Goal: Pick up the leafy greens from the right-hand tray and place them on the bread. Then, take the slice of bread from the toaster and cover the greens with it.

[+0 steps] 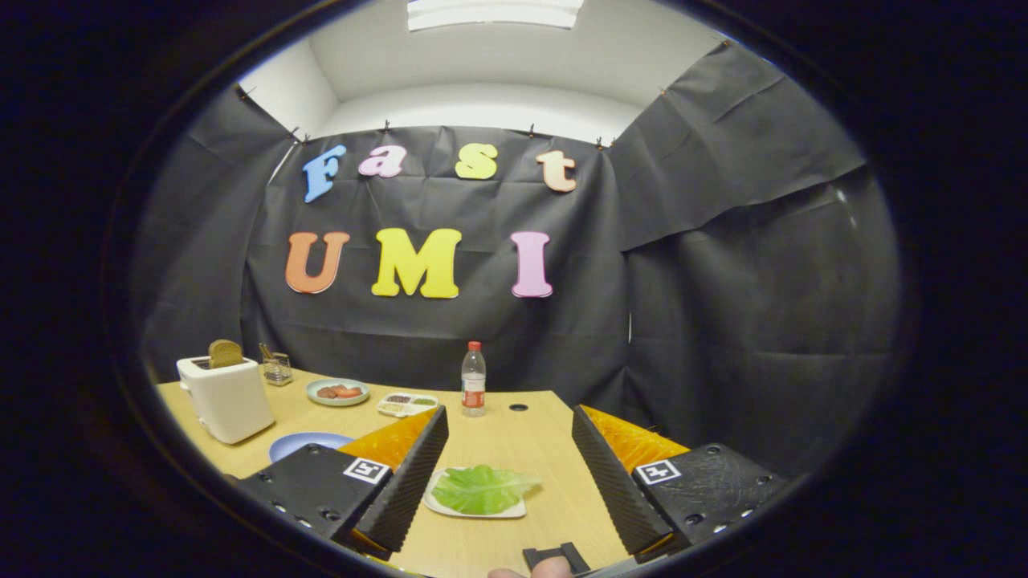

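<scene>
Half the blue plate (309,443) hides behind the released gripper (507,453) framing the greens (484,488).

Desk (514,449) layout around the bottle (473,379)
Tray (438,502) with greens (483,487) before the bottle; toaster (227,397) far left; two dishes between.

A light wooden table (514,449) and the things we see resting on it.

Taking the white toaster (227,397) as our landmark: a small wire rack (278,368) stands just behind it, a blue plate (309,443) lies just in front, and a green plate (337,392), a divided dish (407,404) and a bottle (473,380) follow farther along the back. A white tray (474,502) with a leaf sits nearest us, well away from the toaster, with the gripper (506,461) above it, fingers spread wide.
</scene>
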The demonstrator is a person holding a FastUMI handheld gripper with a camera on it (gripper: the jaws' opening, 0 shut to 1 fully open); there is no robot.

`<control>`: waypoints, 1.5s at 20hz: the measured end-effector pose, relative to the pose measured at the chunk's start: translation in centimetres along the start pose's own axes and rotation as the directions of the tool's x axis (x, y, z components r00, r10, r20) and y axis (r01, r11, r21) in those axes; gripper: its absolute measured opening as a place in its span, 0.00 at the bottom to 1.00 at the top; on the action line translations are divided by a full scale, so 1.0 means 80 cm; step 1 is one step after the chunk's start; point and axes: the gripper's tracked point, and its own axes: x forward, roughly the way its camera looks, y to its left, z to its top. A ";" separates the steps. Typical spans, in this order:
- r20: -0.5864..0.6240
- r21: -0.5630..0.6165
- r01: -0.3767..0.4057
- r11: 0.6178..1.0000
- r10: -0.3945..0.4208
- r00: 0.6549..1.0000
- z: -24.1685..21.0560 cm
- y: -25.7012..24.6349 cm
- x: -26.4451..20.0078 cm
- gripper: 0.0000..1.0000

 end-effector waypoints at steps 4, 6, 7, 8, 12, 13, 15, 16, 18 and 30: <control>-0.019 -0.003 0.029 1.000 -0.029 0.999 -0.003 -0.009 -0.001 0.95; -0.027 0.005 0.036 0.999 -0.035 0.999 -0.003 -0.008 0.003 0.95; -0.034 0.012 0.034 0.999 -0.033 0.999 -0.006 -0.007 0.006 0.95; -0.049 0.025 0.028 0.999 -0.026 0.998 -0.008 -0.004 0.009 0.95; -0.120 0.058 0.012 0.998 -0.005 0.993 -0.031 0.002 0.026 0.95; -0.138 0.063 0.013 0.998 -0.004 0.990 -0.037 0.002 0.031 0.95; -0.187 0.085 0.006 0.996 0.009 0.982 -0.051 0.002 0.042 0.95; -0.226 0.103 0.004 0.995 0.019 0.974 -0.059 0.004 0.048 0.95; -0.281 0.150 0.005 0.989 0.038 0.959 -0.072 0.003 0.063 0.95; -0.562 0.441 0.190 0.877 0.105 0.820 -0.211 -0.010 0.151 0.96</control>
